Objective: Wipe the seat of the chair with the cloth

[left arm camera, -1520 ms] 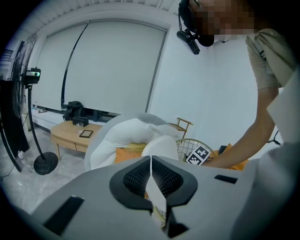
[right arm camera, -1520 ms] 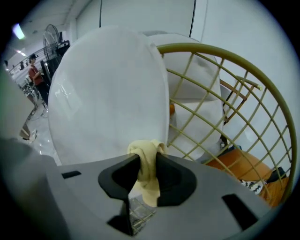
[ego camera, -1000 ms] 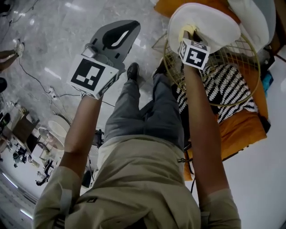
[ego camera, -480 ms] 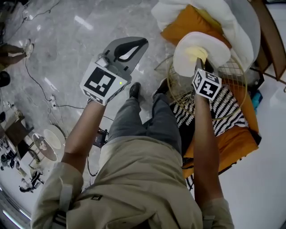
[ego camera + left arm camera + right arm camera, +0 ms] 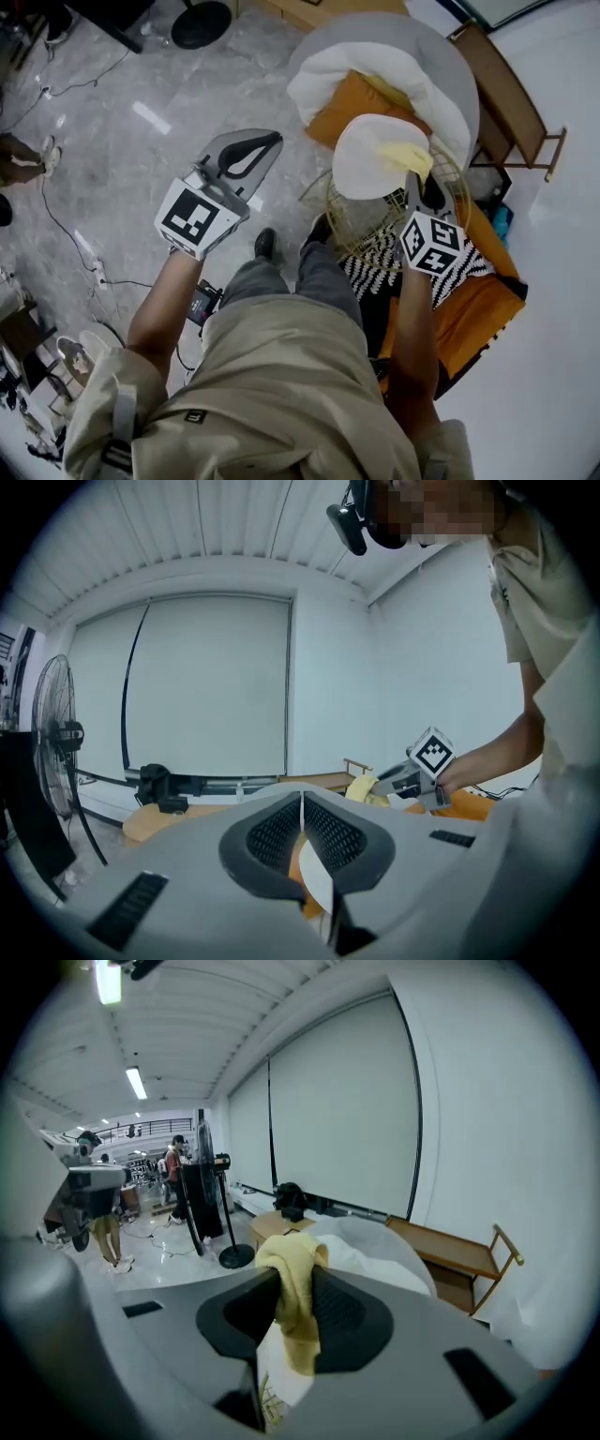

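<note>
The right gripper [image 5: 291, 1288] is clamping a pale yellow cloth [image 5: 403, 156] btwn its jaws: in the right gripper view the fabric is bunching up over the dark pads at frame centre & hanging down btwn them. In the head view, upper centre-right, the cloth is lying over the right-hand part of the round white seat cushion [image 5: 367, 161] of the gold wire-frame chair [image 5: 345, 217]. Whether the cloth is actually pressing on the seat can't be told. The left gripper [image 5: 302, 808] is hanging in the air at the head view's centre-left, over the grey marble floor [image 5: 122, 103] & well apart from the chair, w/ its jaws closed on each other. Only a thin line is showing btwn the pads & nothing is sitting in them. Beyond the seat, toward the top of the head view, an orange cushion [image 5: 349, 101] is resting against a white pillow [image 5: 375, 64] on a round grey seat [image 5: 417, 33]. A light wooden bench [image 5: 511, 98] is standing at upper right. Below the chair in the frame, a black-and-white zigzag cushion [image 5: 380, 258] is lying on an orange pad [image 5: 473, 314]. A black standing fan [image 5: 52, 742] is showing at the left edge of the left gripper view.
</note>
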Motion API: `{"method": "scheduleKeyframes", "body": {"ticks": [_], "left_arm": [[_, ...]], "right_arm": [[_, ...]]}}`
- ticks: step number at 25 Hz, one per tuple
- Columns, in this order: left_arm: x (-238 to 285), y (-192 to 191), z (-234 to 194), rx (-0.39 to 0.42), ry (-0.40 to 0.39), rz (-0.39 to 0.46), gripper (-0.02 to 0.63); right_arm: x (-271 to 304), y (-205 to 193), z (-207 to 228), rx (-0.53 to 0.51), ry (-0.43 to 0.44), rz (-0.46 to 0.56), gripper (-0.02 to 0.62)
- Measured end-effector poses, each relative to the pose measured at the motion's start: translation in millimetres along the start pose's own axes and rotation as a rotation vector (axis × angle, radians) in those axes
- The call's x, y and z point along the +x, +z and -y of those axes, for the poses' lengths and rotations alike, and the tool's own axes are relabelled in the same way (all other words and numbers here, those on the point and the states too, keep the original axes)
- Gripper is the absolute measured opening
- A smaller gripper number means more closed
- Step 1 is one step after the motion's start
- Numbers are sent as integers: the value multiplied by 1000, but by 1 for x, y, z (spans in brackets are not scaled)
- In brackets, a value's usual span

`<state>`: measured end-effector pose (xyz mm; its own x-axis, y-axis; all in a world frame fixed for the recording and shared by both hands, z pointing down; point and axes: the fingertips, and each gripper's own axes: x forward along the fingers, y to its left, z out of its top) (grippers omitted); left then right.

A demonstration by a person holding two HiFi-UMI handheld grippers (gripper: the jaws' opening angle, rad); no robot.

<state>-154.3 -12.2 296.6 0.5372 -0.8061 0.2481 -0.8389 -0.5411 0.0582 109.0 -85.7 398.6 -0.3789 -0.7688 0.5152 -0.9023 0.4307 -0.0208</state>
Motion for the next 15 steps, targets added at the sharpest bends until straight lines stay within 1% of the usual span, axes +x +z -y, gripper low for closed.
{"method": "scheduleKeyframes", "body": {"ticks": [3, 7, 9, 12, 15], "left_arm": [[-21, 18, 1, 20, -22, 26, 26], [-35, 47, -3, 53, -40, 62, 26], [-40, 64, 0, 78, -47, 94, 26], [-50, 84, 10, 108, -82, 138, 26], [-61, 98, 20, 135, -117, 152, 26]], "right_arm": [[-45, 38, -6, -7, -13, 81, 103], [-96, 84, -6, -20, -47, 173, 103], [-119, 99, -5, -18, -63, 207, 103], [-155, 116, -8, -14, -87, 256, 103], [-188, 131, -13, 0, -97, 306, 103]]}}
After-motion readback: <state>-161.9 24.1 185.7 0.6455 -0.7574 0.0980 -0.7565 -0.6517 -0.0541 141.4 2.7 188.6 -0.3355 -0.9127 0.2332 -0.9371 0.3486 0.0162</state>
